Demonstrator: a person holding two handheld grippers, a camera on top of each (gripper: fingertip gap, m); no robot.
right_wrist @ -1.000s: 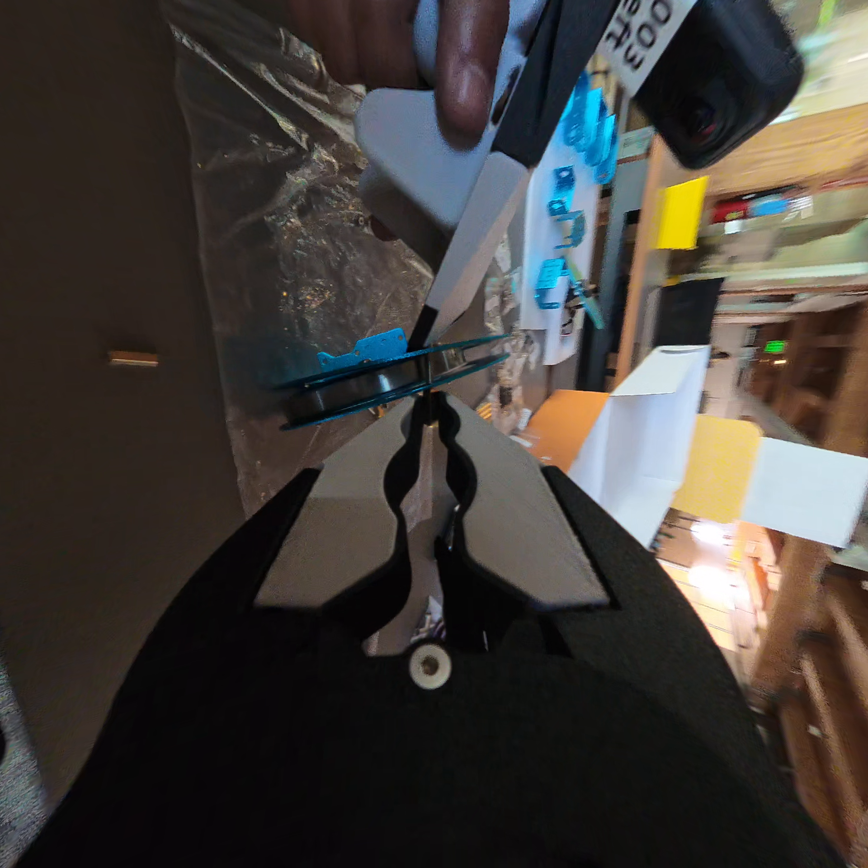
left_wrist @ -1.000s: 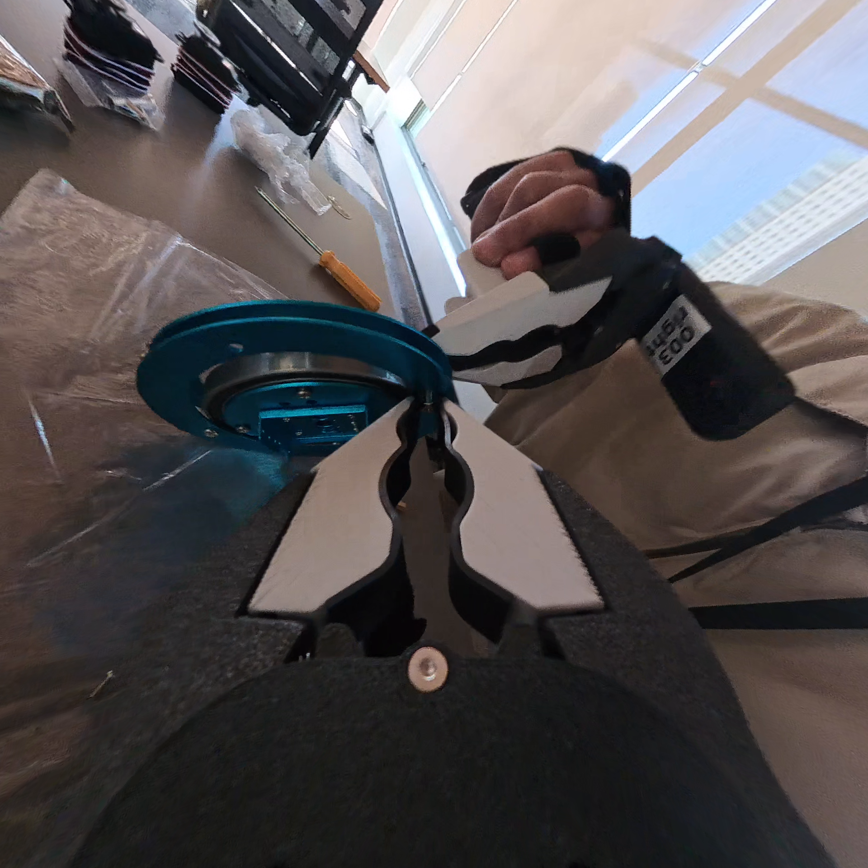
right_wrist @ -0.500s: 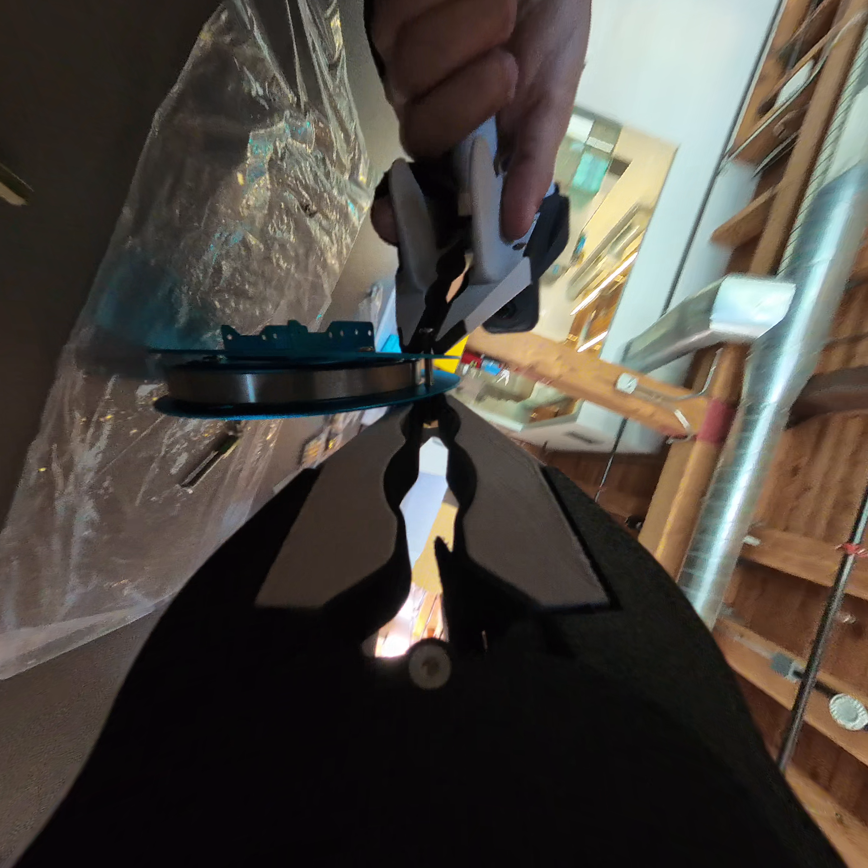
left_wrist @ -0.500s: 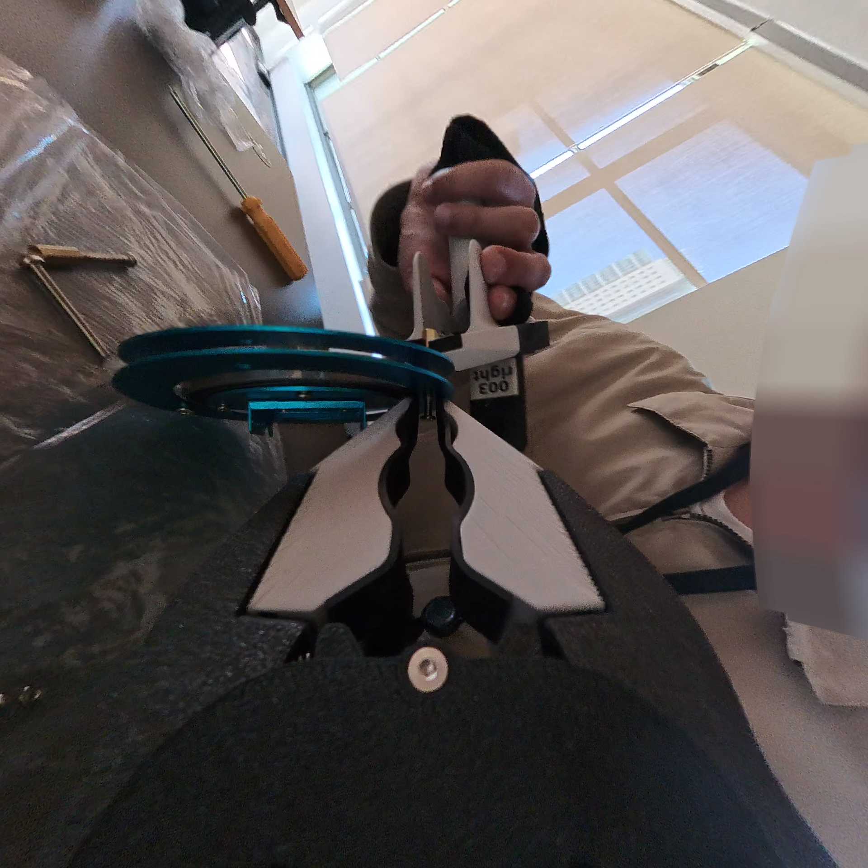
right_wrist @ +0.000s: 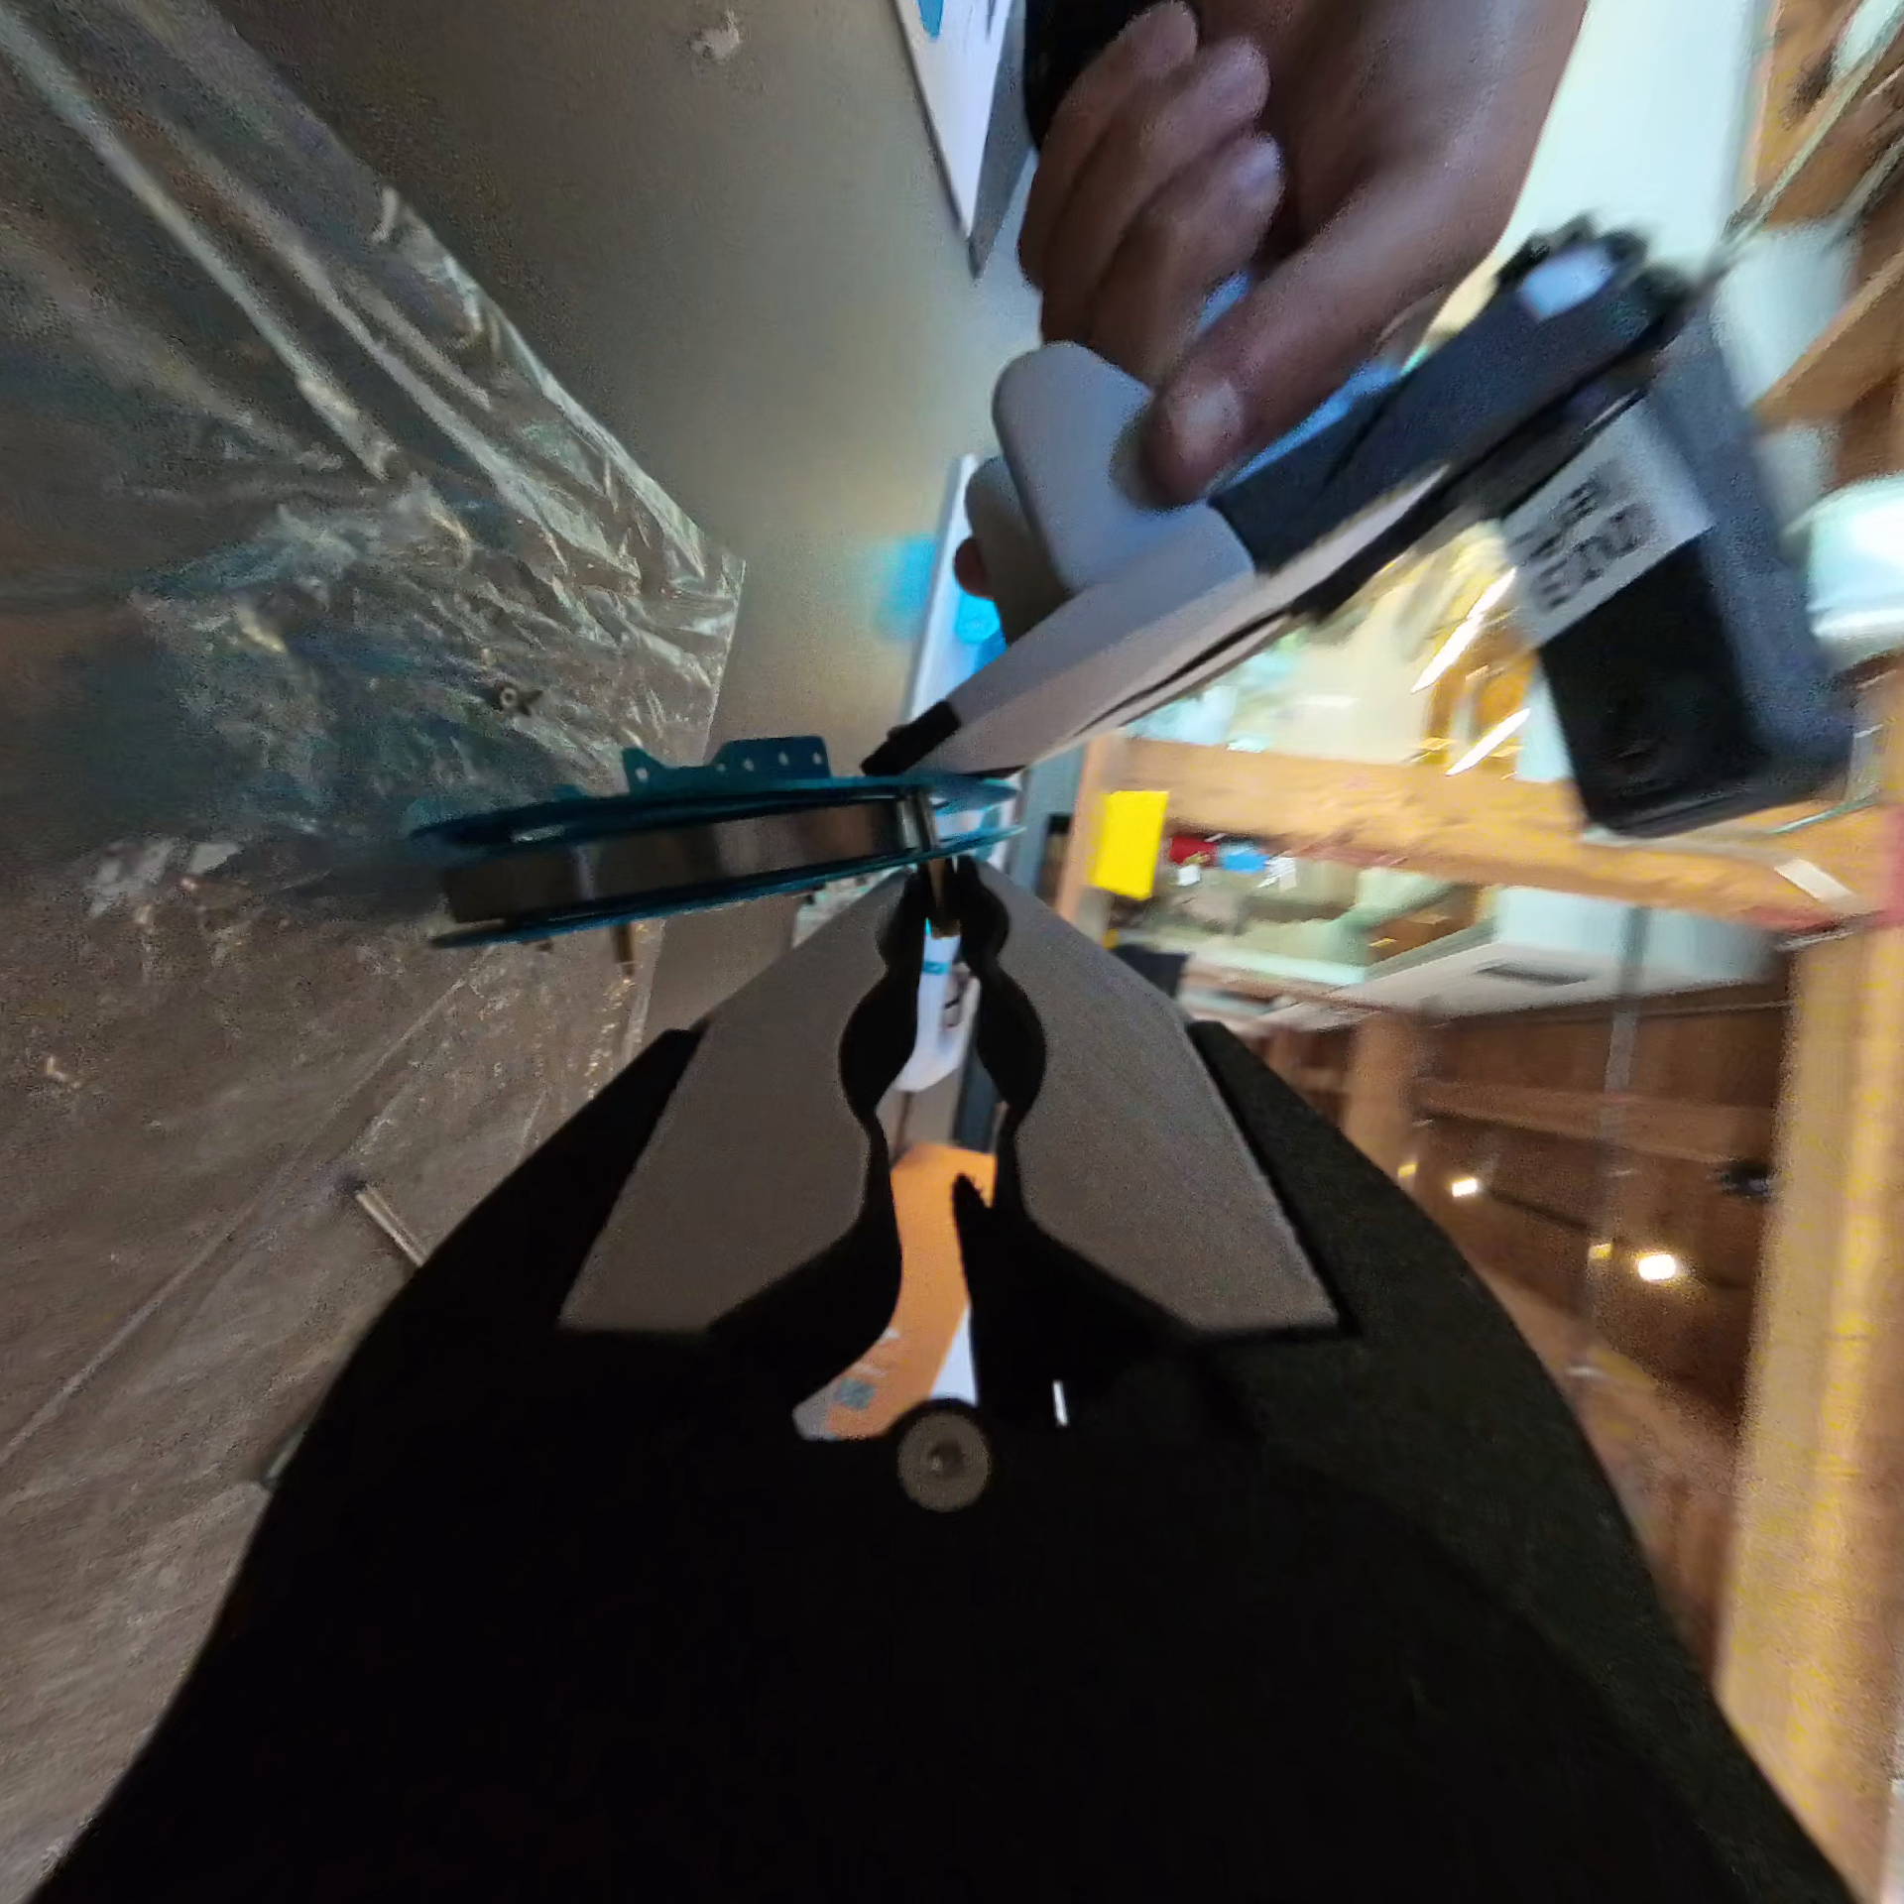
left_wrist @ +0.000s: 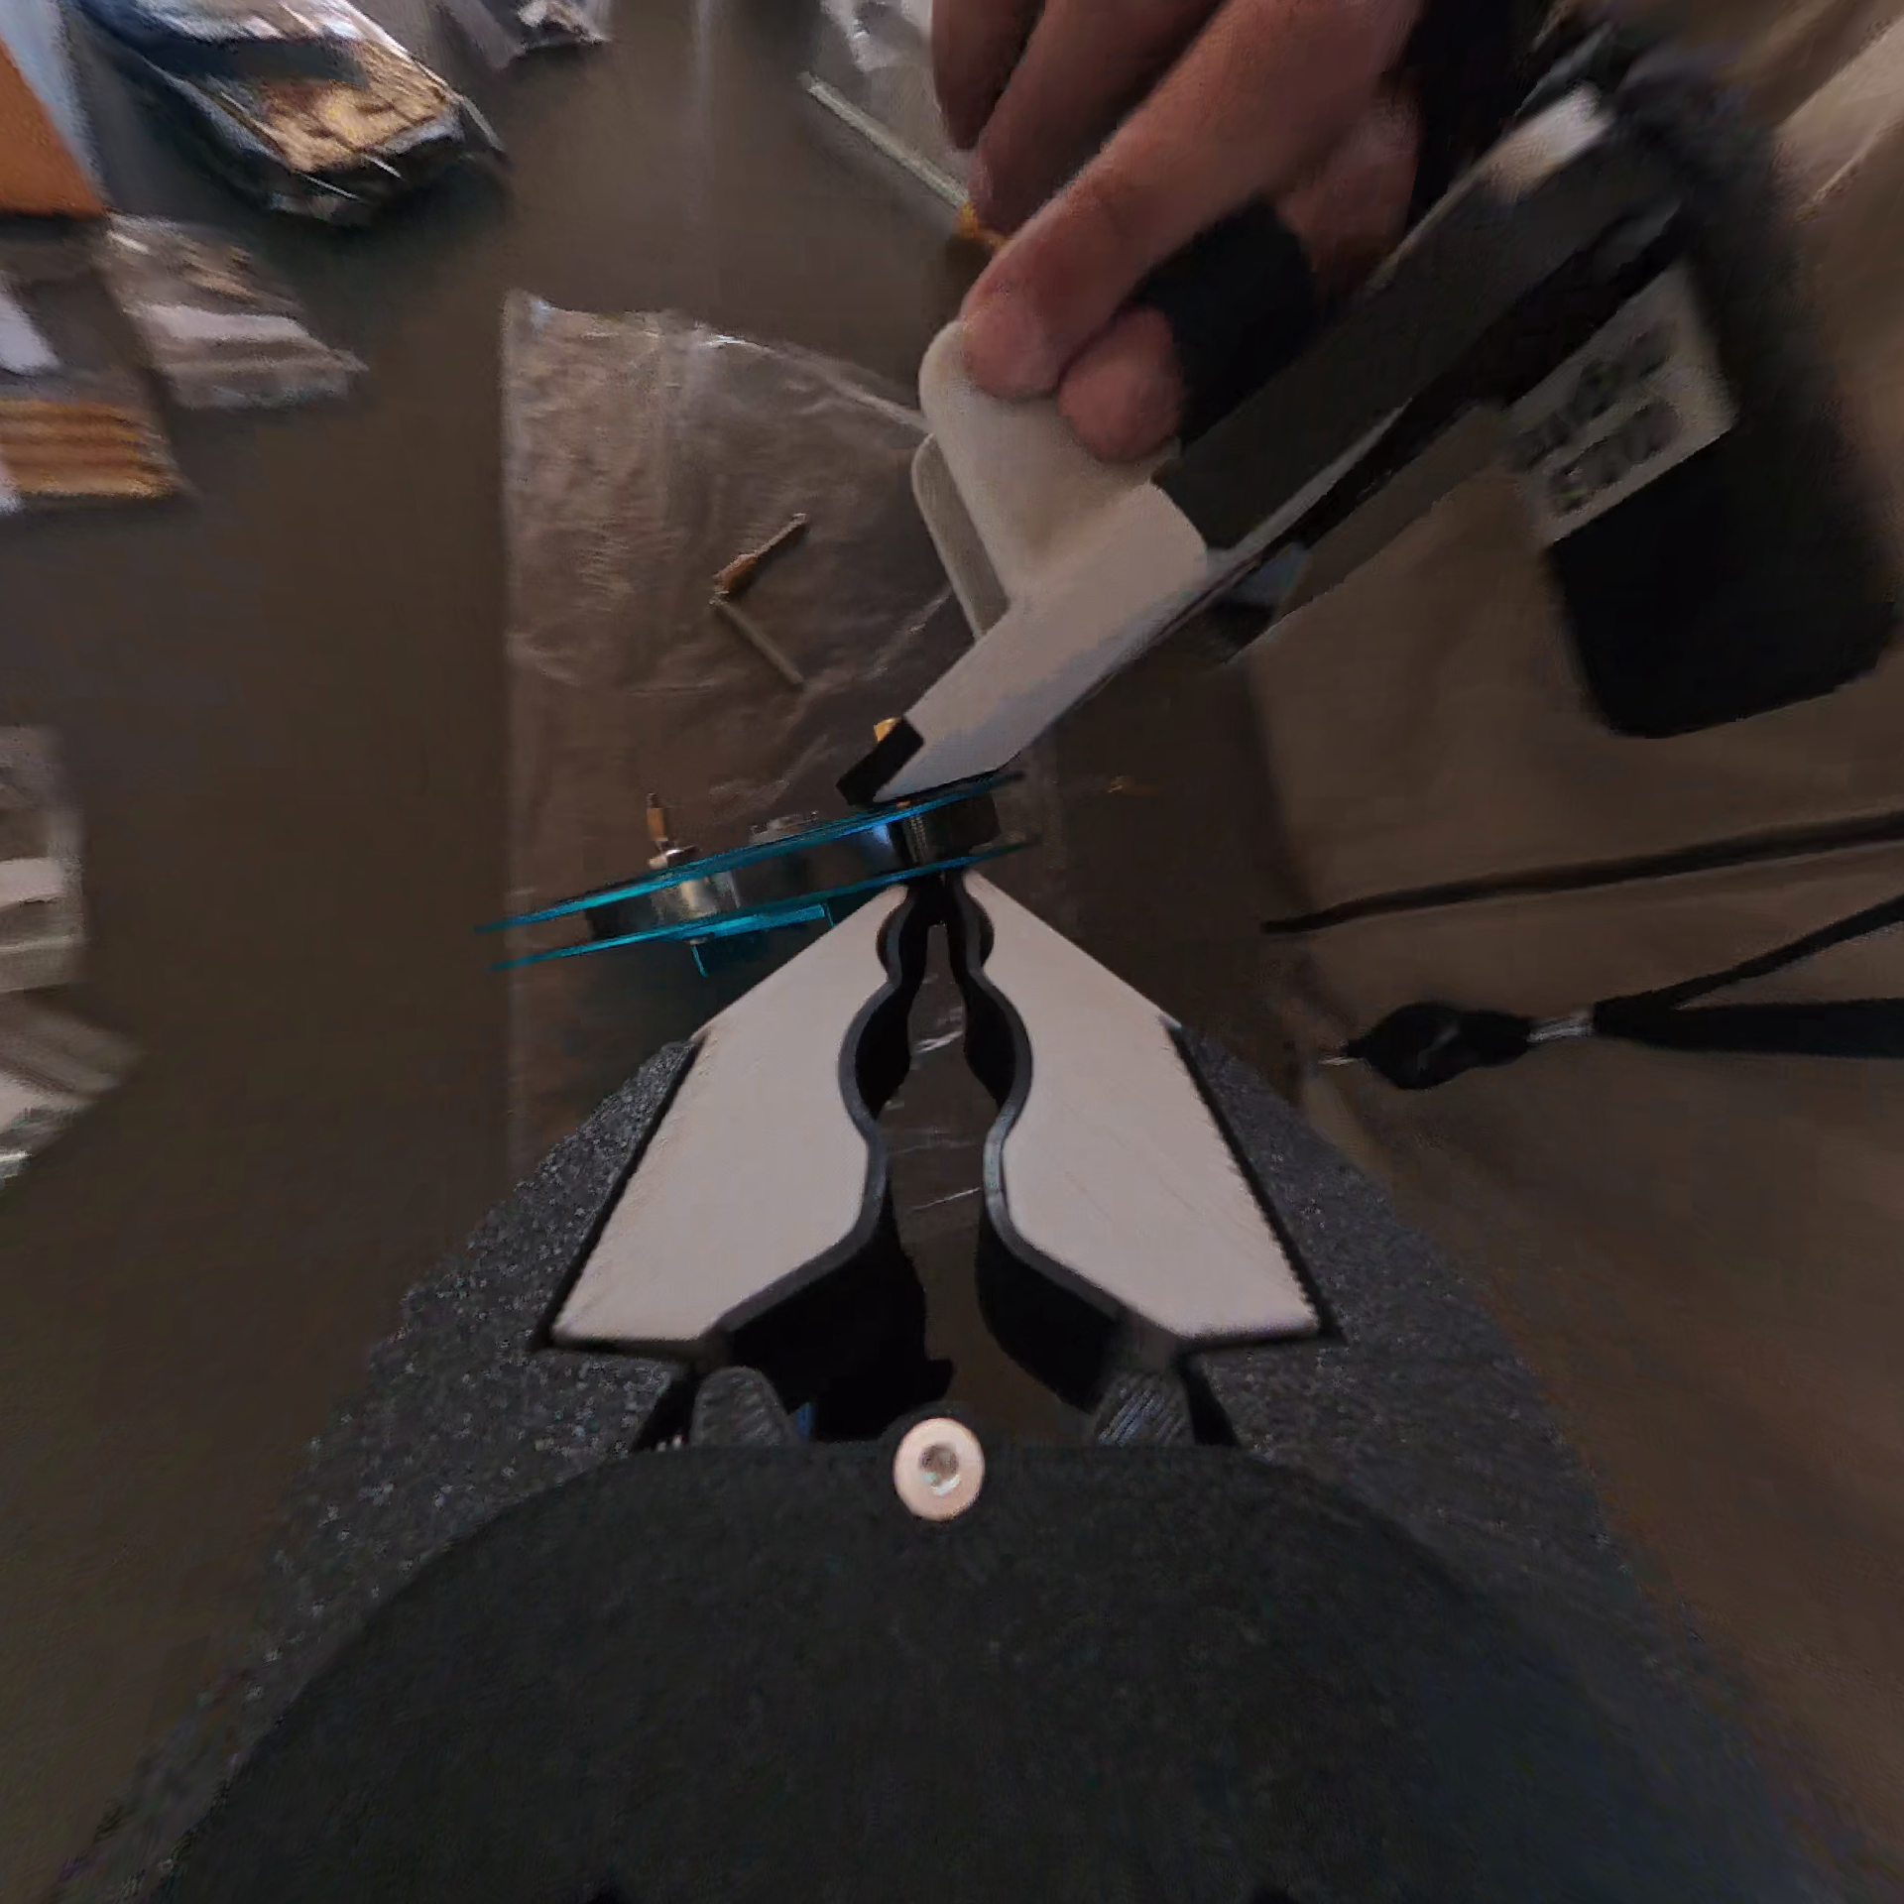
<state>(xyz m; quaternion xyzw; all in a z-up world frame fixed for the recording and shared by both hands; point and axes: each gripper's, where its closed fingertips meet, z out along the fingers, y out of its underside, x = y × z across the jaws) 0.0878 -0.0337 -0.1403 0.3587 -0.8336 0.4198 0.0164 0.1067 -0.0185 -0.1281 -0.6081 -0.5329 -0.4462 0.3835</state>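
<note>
Left claw (left_wrist: 932,891) pinched nearly closed, tips clamped on the right-hand edge of a blue disc assembly (left_wrist: 742,891): two thin blue plates with a steel ring sandwiched between them. Assembly held in the air above the counter (left_wrist: 309,721), seen edge-on, its flat faces roughly level with a slight tilt, its bulk reaching left from the claw tips. Right claw (right_wrist: 943,876) also drawn in tight, tips on a small pin or standoff at the rim of the same assembly (right_wrist: 701,845); exactly what sits between them is too small to tell. In each wrist view the opposite claw comes down from the upper right and meets the top plate just across from the near tips, so both grips fall on one small stretch of rim, facing each other across the disc's thickness. A hand (left_wrist: 1123,196) wraps the opposite grip. A small blue bracket (right_wrist: 726,768) stands up from the top plate, left of the grip point. Below lies a crinkled clear plastic sheet (left_wrist: 639,495) with loose brass standoffs (left_wrist: 757,572) on it, well apart from the disc. Dark packets (left_wrist: 299,113) at the far left of the counter. Both views blurred.
</note>
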